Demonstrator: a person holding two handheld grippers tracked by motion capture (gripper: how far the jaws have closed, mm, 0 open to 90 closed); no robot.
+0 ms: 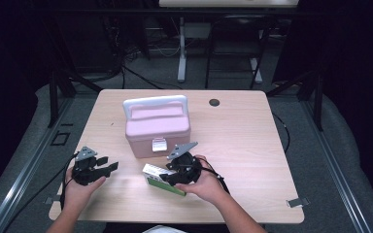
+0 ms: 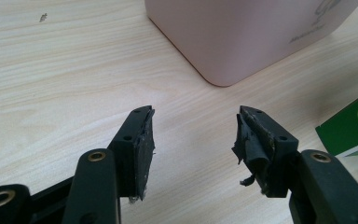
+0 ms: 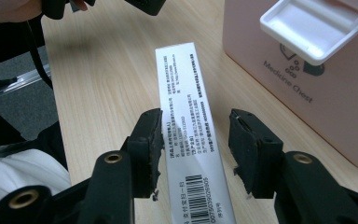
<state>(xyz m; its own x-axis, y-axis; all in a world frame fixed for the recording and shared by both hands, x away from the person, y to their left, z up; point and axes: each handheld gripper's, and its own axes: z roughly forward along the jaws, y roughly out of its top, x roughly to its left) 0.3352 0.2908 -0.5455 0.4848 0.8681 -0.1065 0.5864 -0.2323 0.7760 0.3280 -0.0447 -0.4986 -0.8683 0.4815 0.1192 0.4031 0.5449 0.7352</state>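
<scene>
Green-white box [image 3: 193, 140] between open right claw [image 3: 196, 144] jaws, untouched.

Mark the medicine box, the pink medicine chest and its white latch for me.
medicine box [image 3: 193, 140], right gripper view, white printed side face between the claw's jaws.
pink medicine chest [image 1: 157, 135], high view, front wall left of the latch.
white latch [image 3: 310, 28], right gripper view, middle of the raised flap.

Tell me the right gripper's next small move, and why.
Probably close the right gripper on the green-and-white cardboard medicine box: the box lies between its jaws, with a gap on each side, beside the pink plastic medicine chest.
</scene>
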